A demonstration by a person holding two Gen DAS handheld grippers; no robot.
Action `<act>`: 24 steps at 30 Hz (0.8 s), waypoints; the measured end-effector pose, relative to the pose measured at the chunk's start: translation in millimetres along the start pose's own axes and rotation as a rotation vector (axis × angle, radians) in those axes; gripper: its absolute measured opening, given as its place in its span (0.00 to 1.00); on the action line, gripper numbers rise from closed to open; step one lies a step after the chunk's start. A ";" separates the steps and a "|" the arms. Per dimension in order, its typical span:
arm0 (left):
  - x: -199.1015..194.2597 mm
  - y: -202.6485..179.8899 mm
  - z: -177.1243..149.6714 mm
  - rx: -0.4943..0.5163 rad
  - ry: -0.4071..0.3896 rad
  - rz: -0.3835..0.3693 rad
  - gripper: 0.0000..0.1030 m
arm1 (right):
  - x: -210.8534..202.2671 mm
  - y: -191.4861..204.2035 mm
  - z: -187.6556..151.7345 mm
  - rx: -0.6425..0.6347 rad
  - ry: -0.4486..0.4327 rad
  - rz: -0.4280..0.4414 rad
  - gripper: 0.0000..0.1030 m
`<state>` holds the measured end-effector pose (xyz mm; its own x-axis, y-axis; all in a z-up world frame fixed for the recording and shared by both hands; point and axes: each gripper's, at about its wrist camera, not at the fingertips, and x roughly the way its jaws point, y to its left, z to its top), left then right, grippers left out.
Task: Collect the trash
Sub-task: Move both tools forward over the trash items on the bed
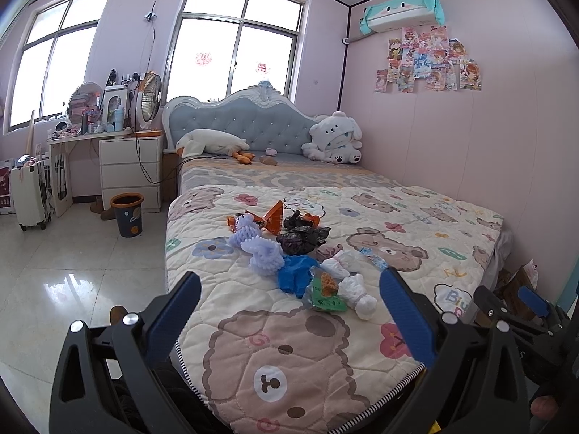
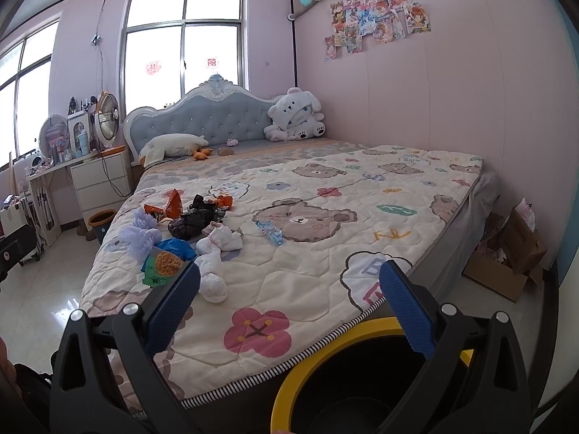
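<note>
- Both grippers are hovering over the foot of the bear-print quilt (image 1: 416,217), jaws spread wide and holding nothing.
- The trash pile is lying on the quilt's left half, strung out in a line running from the foot toward the headboard (image 1: 249,123).
- The green noodle wrapper (image 1: 324,291) and the white foam sleeve (image 1: 356,291) are lying at the foot end of that line, straight ahead of the left gripper (image 1: 289,320).
- The right gripper (image 2: 289,311) is pointing further along the quilt's foot edge, with the wrapper (image 2: 163,266) beside its left finger.
- Judged from this, either gripper could be reaching first; the yellow-rimmed bin (image 2: 318,369) is sitting under the right one.
</note>
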<state>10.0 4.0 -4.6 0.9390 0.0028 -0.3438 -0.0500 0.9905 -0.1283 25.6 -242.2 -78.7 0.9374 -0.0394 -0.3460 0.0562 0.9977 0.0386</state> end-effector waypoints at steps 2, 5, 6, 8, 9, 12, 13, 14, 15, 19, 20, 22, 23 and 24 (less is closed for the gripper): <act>2.6 3.6 0.6 0.000 -0.003 0.014 0.93 | 1.7 0.7 0.7 -0.001 -0.003 0.004 0.92; 9.3 10.2 1.9 -0.006 0.008 0.031 0.93 | 5.6 3.4 0.8 -0.004 0.003 0.030 0.93; 12.1 12.4 2.2 -0.011 0.014 0.036 0.93 | 7.3 3.7 0.6 -0.004 0.003 0.040 0.92; 20.4 18.9 4.6 -0.025 0.035 0.037 0.93 | 12.8 4.3 0.2 -0.006 0.016 0.057 0.92; 25.2 22.4 5.8 -0.032 0.051 0.035 0.93 | 17.6 4.2 0.1 -0.009 0.028 0.062 0.93; 43.7 34.0 9.8 -0.058 0.111 0.018 0.93 | 31.6 7.4 -0.6 -0.014 0.071 0.110 0.93; 48.5 37.4 10.6 -0.065 0.119 0.019 0.93 | 36.9 9.1 -1.1 -0.017 0.080 0.118 0.93; 52.8 40.3 10.9 -0.067 0.121 0.024 0.93 | 41.9 11.1 -0.9 -0.021 0.088 0.129 0.93; 58.0 43.5 12.4 -0.065 0.120 0.031 0.93 | 48.0 13.2 -0.5 -0.024 0.100 0.140 0.93; 81.1 57.4 22.9 -0.058 0.113 0.066 0.93 | 75.4 22.2 -0.2 -0.030 0.153 0.167 0.93; 87.0 59.1 25.2 -0.059 0.116 0.069 0.93 | 82.1 24.5 0.3 -0.031 0.164 0.173 0.93; 100.7 61.9 29.8 -0.043 0.124 0.083 0.93 | 95.9 28.7 1.2 -0.031 0.179 0.191 0.93; 108.8 63.1 32.1 -0.035 0.132 0.087 0.93 | 101.3 30.6 2.2 -0.028 0.184 0.199 0.93; 117.5 64.6 33.3 -0.029 0.141 0.086 0.93 | 107.9 31.7 2.9 -0.027 0.190 0.208 0.93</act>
<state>128.5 72.8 -22.2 0.8742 0.0656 -0.4811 -0.1395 0.9830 -0.1195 129.6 -214.9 -112.1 0.8463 0.1749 -0.5031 -0.1421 0.9845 0.1033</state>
